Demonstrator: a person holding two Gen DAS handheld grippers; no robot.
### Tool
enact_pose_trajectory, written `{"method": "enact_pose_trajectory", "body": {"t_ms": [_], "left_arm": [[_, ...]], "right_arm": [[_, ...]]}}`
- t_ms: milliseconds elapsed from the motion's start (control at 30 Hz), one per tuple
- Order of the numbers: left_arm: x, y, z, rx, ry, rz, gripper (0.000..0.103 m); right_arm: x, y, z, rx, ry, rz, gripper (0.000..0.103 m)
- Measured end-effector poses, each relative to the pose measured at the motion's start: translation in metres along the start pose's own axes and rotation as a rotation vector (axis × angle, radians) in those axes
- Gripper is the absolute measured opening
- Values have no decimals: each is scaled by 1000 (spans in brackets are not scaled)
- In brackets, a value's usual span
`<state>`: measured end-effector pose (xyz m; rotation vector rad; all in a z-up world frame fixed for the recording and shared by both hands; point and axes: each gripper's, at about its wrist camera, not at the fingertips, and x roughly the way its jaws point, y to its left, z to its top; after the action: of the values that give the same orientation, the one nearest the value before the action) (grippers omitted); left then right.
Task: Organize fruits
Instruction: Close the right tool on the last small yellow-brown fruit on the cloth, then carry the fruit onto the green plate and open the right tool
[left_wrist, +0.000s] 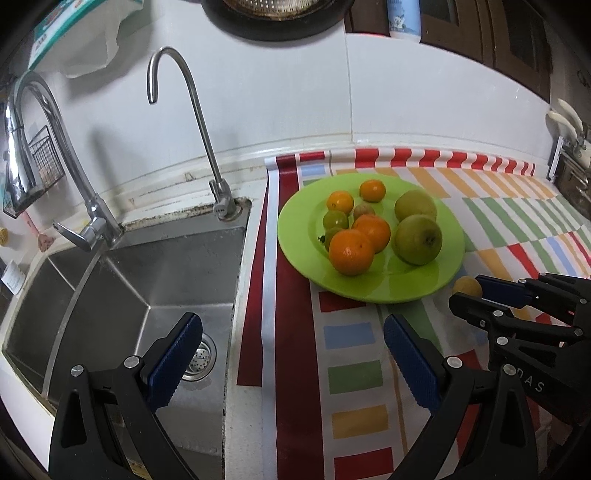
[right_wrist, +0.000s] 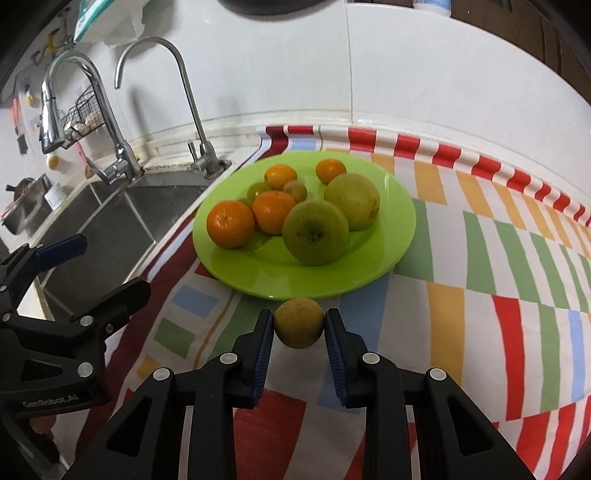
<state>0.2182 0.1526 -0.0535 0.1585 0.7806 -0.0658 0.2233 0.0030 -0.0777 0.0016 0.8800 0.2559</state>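
A green plate (right_wrist: 391, 236) (left_wrist: 295, 236) on the striped cloth holds several fruits: oranges (right_wrist: 231, 223), two big green apples (right_wrist: 316, 232) and small greenish fruits. Just in front of the plate's near rim lies a small yellow-brown fruit (right_wrist: 298, 323) (left_wrist: 466, 286). My right gripper (right_wrist: 299, 325) is shut on this fruit, one blue pad pressed against each side of it. My left gripper (left_wrist: 293, 354) stands open and empty, spanning the sink's edge and the cloth. In the left wrist view the right gripper (left_wrist: 471, 291) reaches in from the right edge.
A steel sink (left_wrist: 110, 295) with two taps (left_wrist: 192, 122) lies left of the cloth. The white wall runs close behind the plate. A wire rack (left_wrist: 46, 155) hangs at the far left. The striped cloth (right_wrist: 498, 277) extends right of the plate.
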Motion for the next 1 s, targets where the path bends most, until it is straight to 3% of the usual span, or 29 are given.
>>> {"method": "enact_pose_trajectory", "body": {"t_ms": [467, 1000], "left_arm": [[-26, 2, 19, 7, -107, 0, 102], [-30, 10, 36, -23, -148, 10, 102]], "right_arm": [[-37, 5, 18, -6, -120, -13, 30], [-40, 8, 44, -15, -197, 7, 30]]}}
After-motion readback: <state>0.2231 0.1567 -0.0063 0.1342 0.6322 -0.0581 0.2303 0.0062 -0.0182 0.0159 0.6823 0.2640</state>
